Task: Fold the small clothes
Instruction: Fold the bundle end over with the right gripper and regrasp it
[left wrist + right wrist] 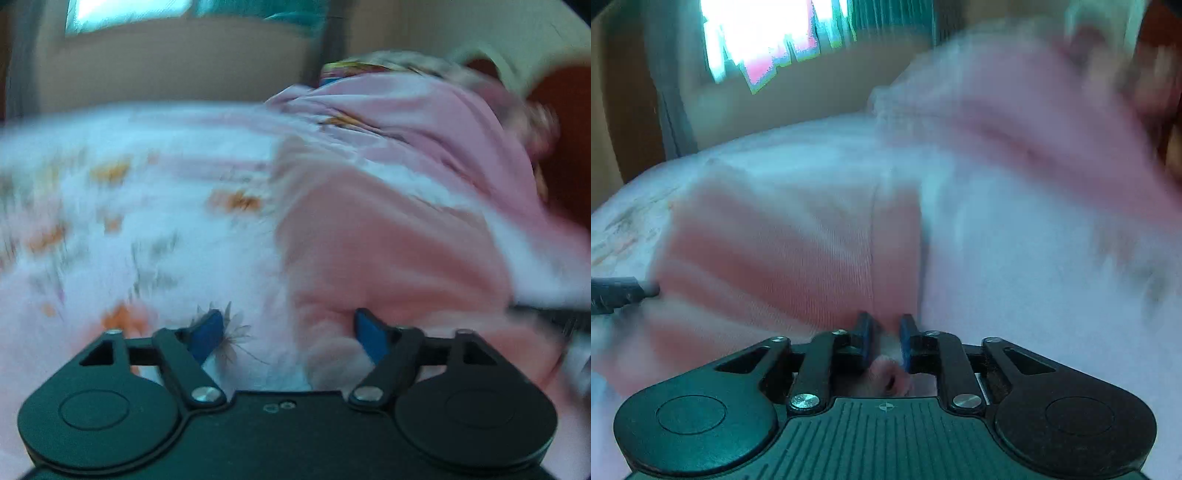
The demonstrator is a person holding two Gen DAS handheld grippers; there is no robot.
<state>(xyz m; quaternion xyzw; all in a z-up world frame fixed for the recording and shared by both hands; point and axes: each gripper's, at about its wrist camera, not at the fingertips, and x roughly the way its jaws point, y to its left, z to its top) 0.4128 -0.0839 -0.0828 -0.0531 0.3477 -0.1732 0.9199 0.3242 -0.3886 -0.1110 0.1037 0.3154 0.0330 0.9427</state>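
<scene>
**Garment mid-fold on a floral bedsheet**

Fabric soft, light and limp, likely to sag and slide unless taken at a hem or corner; judged best gripped at an edge, both layers together. Salmon-pink ribbed knit garment (783,251) with a visible seam, lying flat on the white bedsheet with orange flower print (122,221), beside a heap of paler pink clothes (424,122). Right gripper (884,332) nearly closed, blue pads pinching a fold of the pink cloth at its near edge. Left gripper (291,332) spread wide, empty, poised over the boundary between sheet and garment. Heavy motion blur throughout.
</scene>
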